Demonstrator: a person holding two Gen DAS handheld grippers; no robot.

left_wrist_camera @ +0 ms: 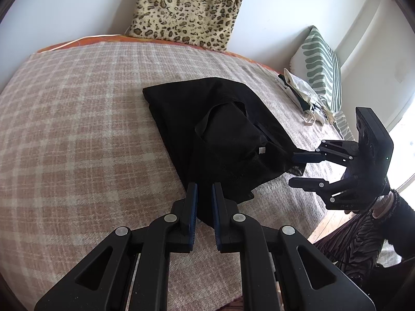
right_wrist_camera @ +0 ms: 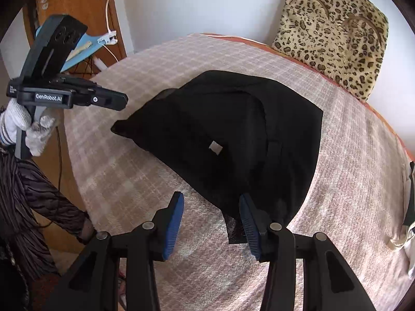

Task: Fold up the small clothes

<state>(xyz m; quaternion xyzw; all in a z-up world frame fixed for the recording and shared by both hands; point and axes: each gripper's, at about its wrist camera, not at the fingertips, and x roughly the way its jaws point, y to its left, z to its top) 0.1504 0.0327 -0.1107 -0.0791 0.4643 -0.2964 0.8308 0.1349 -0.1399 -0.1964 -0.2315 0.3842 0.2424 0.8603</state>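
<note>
Black garment lies on the plaid blanket, partly folded, its near corner directly ahead of the left gripper at twelve o'clock. In the left wrist view that corner reaches down between the blue pads, which stand nearly together; whether they actually pinch the cloth cannot be told. The right gripper stands apart from the garment's edge, jaws parted with bare blanket between them, and nothing is held; its right-hand pad sits just beside a loose mesh flap at about one o'clock. In the left wrist view this gripper appears at three o'clock, one finger touching or just beside the garment's right corner.

Condition of the garment: opaque black fabric, doubled over itself, with a raised ridge of folds near the middle and a small white label showing on top. One pointed corner extends toward nine o'clock in the right wrist view, below the left gripper. A gloved hand holds that gripper.

Farther back, a leopard-print cushion leans on the wall at twelve o'clock; a green-striped cushion stands at two o'clock.
</note>
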